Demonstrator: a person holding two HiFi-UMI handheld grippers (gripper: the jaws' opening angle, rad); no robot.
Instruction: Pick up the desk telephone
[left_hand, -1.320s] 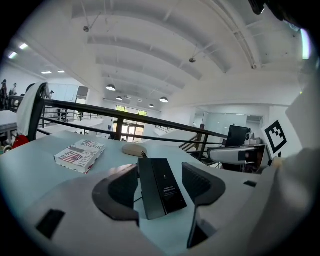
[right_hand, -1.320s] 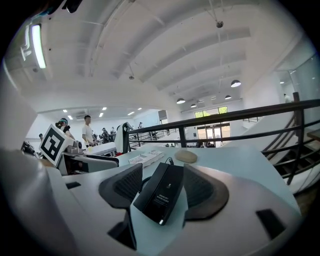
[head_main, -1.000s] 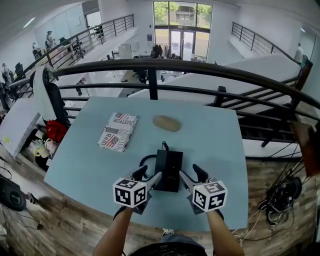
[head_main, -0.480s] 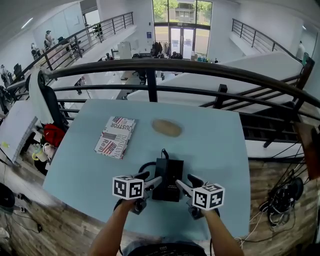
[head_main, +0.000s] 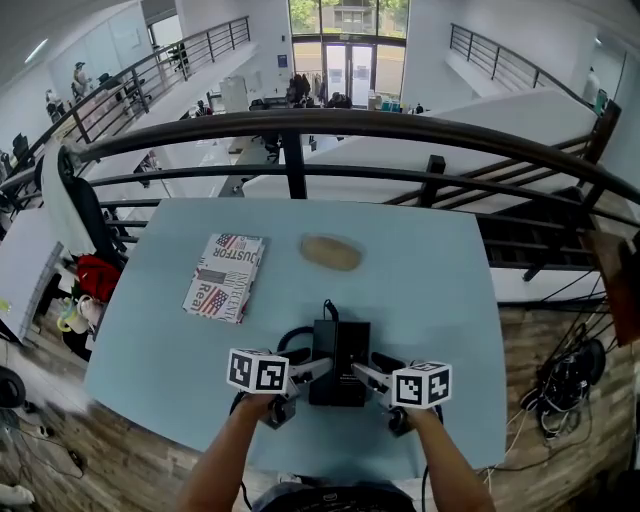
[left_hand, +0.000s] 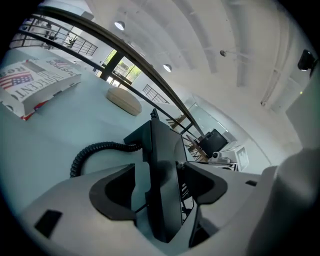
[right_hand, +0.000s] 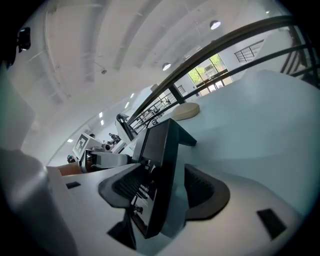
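Behind the desk telephone (head_main: 338, 350), straddled by opening left tool (left_hand: 159, 187) and parted right tool (right_hand: 167, 190), lie a booklet (head_main: 223, 276) and beige pad (head_main: 331, 252).

Two bare forearms (head_main: 225, 462) reach forward side by side, each hand holding a gripper that tilts gently downward. The left gripper (head_main: 312, 361) has its jaws opening, with the left edge of the telephone (head_main: 338, 350) between them. The right gripper (head_main: 370, 369) holds its jaws apart around the right edge.
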